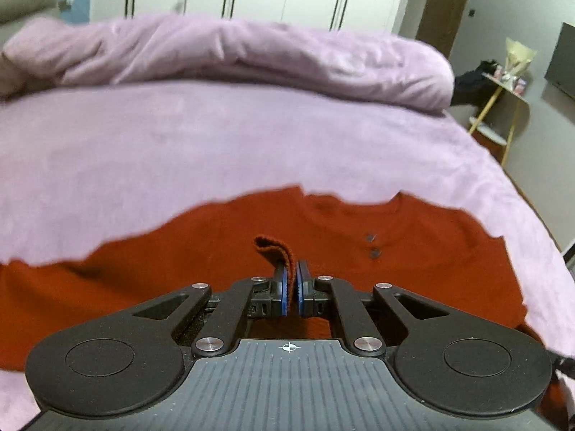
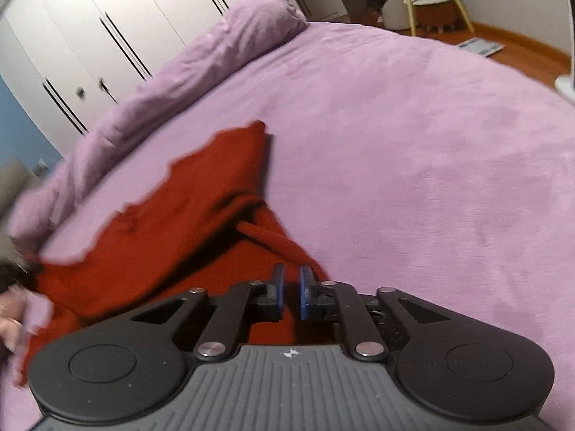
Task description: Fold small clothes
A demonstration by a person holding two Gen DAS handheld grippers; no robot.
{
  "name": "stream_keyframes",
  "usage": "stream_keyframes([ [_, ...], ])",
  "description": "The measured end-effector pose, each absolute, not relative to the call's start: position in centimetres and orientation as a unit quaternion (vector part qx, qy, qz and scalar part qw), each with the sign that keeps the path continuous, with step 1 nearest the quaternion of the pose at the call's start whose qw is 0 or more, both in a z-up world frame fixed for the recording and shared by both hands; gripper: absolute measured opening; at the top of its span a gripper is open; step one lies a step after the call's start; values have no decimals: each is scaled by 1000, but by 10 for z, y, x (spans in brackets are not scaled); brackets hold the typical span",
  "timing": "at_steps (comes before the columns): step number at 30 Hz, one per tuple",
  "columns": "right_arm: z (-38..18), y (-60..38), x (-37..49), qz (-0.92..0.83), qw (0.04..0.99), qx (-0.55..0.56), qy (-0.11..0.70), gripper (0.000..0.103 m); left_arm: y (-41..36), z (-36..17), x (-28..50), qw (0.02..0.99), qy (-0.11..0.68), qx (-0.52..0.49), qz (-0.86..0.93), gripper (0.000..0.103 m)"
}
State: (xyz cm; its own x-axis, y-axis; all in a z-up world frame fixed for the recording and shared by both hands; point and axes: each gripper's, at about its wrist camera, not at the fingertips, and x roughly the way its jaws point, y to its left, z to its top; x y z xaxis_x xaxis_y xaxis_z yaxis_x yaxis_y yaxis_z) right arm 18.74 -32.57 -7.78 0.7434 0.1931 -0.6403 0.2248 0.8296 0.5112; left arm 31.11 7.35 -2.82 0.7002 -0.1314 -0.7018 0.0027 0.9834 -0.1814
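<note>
A small red knit shirt [image 1: 413, 251] with two dark buttons lies on the lilac bedspread [image 1: 215, 143]. My left gripper [image 1: 291, 276] is shut on a fold of the shirt's edge, which sticks up between the blue pads. In the right wrist view the same shirt [image 2: 172, 215] lies to the left, with one sleeve stretched away. My right gripper [image 2: 289, 287] is over the shirt's right edge, its jaws slightly apart, with a rolled fold of red cloth running toward the tips. Whether it grips the cloth is unclear.
A rolled lilac duvet [image 1: 251, 50] lies along the far side of the bed. White wardrobe doors [image 2: 90, 36] stand behind. A small side table with yellow legs [image 1: 499, 107] stands past the bed's right edge. A wooden floor [image 2: 521, 50] shows beyond.
</note>
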Motion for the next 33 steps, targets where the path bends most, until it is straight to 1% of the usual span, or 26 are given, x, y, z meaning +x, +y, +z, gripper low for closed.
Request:
stream_keyframes([
  [1,-77,-325,192,2,883,306,357,28,77,-34,312,914,394,-89,-34,7],
  [3,-78,-321,204,14,873,331,357,40,85,-46,312,908,406,-100,-29,7],
  [4,-79,-320,211,18,869,342,358,40,90,-52,313,904,412,-108,-27,7],
  [8,-83,-311,239,11,863,354,361,40,105,-59,312,905,410,-115,-8,7],
  [11,-78,-305,246,23,866,349,359,40,110,-41,313,924,368,-107,8,7],
  [14,-69,-302,244,31,880,312,358,40,111,-36,316,937,341,-70,27,6],
  [19,-57,-308,247,5,900,267,345,40,119,-60,324,921,378,-81,32,4],
  [22,-58,-308,271,3,900,248,358,40,129,-72,325,910,398,-117,28,4],
  [26,-67,-296,309,-5,901,197,387,40,136,-75,321,905,405,-130,20,5],
  [27,-70,-293,317,-9,901,187,392,40,138,-75,320,904,407,-134,19,7],
  [29,-75,-288,326,-7,900,175,399,39,140,-76,317,900,412,-139,12,15],
  [30,-78,-284,330,-8,900,168,401,38,139,-77,317,899,415,-137,10,23],
  [31,-81,-281,332,-10,901,161,402,32,138,-78,318,898,420,-134,10,29],
  [33,-84,-275,334,-14,905,143,401,23,135,-83,319,894,430,-129,8,32],
])
